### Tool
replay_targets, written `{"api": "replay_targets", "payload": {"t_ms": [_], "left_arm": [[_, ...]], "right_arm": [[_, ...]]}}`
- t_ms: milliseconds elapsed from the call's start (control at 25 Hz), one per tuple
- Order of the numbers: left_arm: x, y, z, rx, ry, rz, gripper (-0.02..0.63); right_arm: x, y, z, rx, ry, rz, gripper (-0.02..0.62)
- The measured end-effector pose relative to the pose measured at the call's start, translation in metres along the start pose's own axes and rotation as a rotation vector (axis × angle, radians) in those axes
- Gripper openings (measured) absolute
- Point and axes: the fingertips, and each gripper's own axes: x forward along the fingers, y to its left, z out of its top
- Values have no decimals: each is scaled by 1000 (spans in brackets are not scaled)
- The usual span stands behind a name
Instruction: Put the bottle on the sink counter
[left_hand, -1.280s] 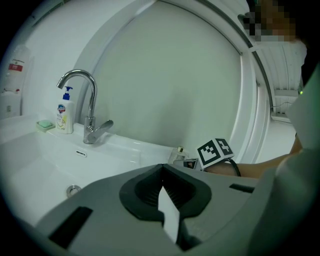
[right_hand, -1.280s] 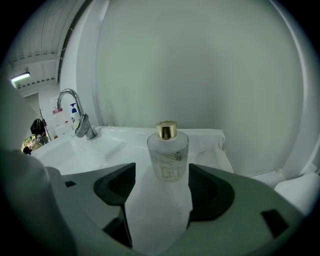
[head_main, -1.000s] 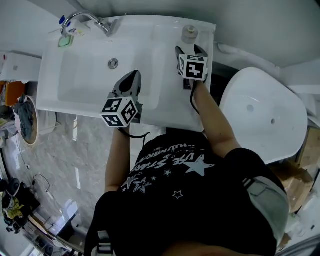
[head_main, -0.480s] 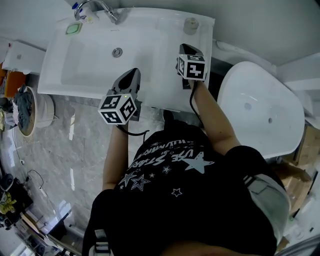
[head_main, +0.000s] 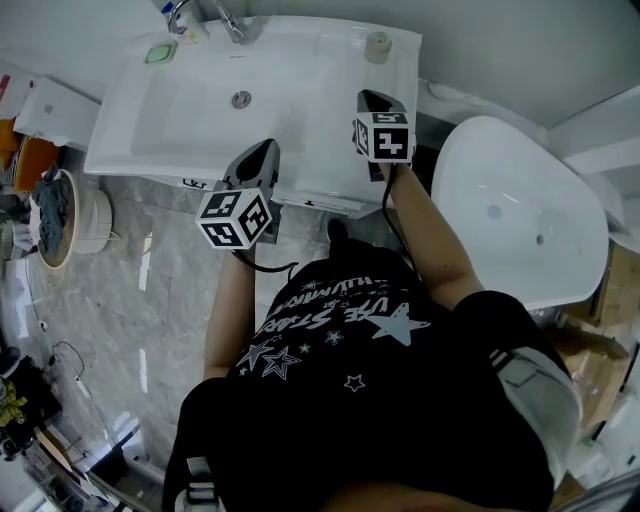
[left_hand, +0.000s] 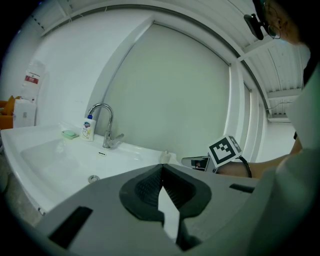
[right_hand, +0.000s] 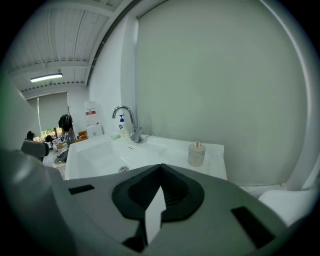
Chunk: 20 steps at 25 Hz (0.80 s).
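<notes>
The bottle (head_main: 378, 45) stands upright on the far right corner of the white tabletop (head_main: 345, 70) beside the sink basin (head_main: 180, 125), with nothing touching it; through the right gripper view I see it as a small pale bottle (right_hand: 196, 154) with a cap, close to the wall. My right gripper (head_main: 373, 97) hovers nearer me over the right edge of the tabletop, well short of the bottle, its jaws pressed together with nothing between them (right_hand: 160, 167). My left gripper (head_main: 264, 150) hangs over the near rim of the basin, jaws likewise closed and empty (left_hand: 161, 167). The basin has a round drain (head_main: 241, 99) in its middle. At its far left a chrome faucet (left_hand: 105, 125) curves over it, with a hand-wash dispenser (left_hand: 88, 128) and a green soap dish (left_hand: 70, 134) just beside it. The wall behind is plain pale grey. To the right of the sink sits a large white oval fixture (head_main: 520, 210), and the floor (head_main: 150, 300) below is grey marbled tile, with clutter along its left edge.
</notes>
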Motion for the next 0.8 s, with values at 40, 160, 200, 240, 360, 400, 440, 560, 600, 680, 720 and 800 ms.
{"api": "replay_targets", "payload": {"t_ms": [40, 160, 200, 240, 360, 400, 440, 560, 600, 680, 720, 800], "left_arm": [[-4, -3, -1, 1, -3, 0, 8], [-19, -10, -3, 1, -13, 5, 8], [-24, -12, -5, 1, -15, 7, 8], [-30, -14, -7, 0, -16, 10, 6], [-49, -22, -16, 0, -20, 24, 8], [-57, -24, -19, -3, -23, 31, 8], [-64, -27, -22, -7, -27, 39, 8], [-83, -32, -29, -26, -39, 62, 8], [-89, -34, -32, -30, -42, 66, 8], [-99, -38, -38, -31, -45, 71, 6], [-104, -40, -42, -31, -45, 73, 8], [-115, -45, -51, -32, -45, 77, 8]], "right_arm": [[-5, 2, -1, -4, -1, 3, 6], [-20, 7, -5, -15, -3, 8, 6], [-25, 10, -7, -18, -4, 11, 6], [-30, 13, -9, -22, -6, 15, 6], [-49, 25, -17, -35, -19, 33, 6], [-56, 28, -20, -41, -21, 40, 6], [-63, 32, -23, -47, -22, 47, 6], [-80, 45, -33, -66, -20, 72, 6], [-86, 49, -36, -73, -19, 80, 6], [-97, 58, -43, -86, -20, 95, 6], [-102, 62, -47, -92, -21, 102, 6], [-114, 71, -57, -103, -23, 116, 6]]}}
